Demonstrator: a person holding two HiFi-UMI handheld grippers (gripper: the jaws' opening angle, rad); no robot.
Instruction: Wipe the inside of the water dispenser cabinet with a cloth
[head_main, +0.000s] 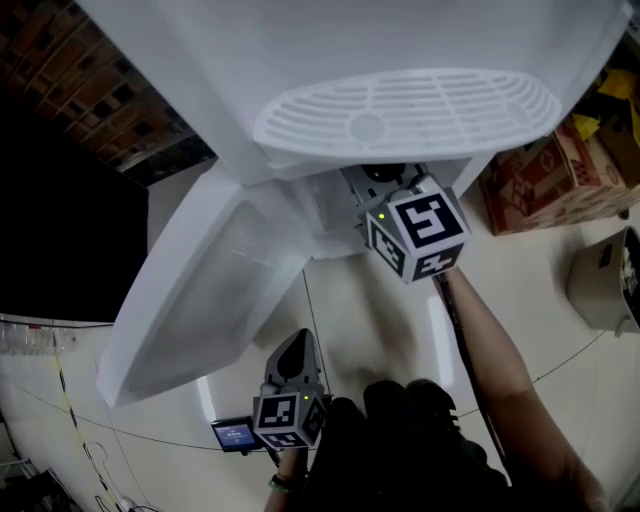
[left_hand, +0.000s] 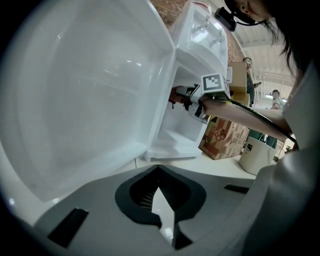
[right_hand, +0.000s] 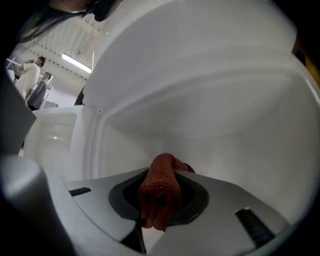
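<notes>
The white water dispenser (head_main: 300, 60) stands below me, and its cabinet door (head_main: 200, 290) is swung open to the left. My right gripper (right_hand: 161, 175) reaches into the cabinet (left_hand: 182, 127), shut on a bunched red cloth (right_hand: 160, 192) that sticks out past the jaws close to the white inner wall (right_hand: 215, 115). In the head view only its marker cube (head_main: 420, 235) and the arm show under the drip tray (head_main: 410, 105). The left gripper view catches the same cloth (left_hand: 173, 96) from the side. My left gripper (left_hand: 159, 167) hangs low outside the cabinet beside the open door (left_hand: 85, 95), jaws together with nothing in them.
Printed cardboard boxes (head_main: 550, 180) stand right of the dispenser, with a pale bin (head_main: 605, 280) beyond them. A small device with a blue screen (head_main: 233, 435) and thin cables (head_main: 80, 430) lie on the glossy floor. Brick wall (head_main: 70, 70) behind. People stand far off (left_hand: 275, 97).
</notes>
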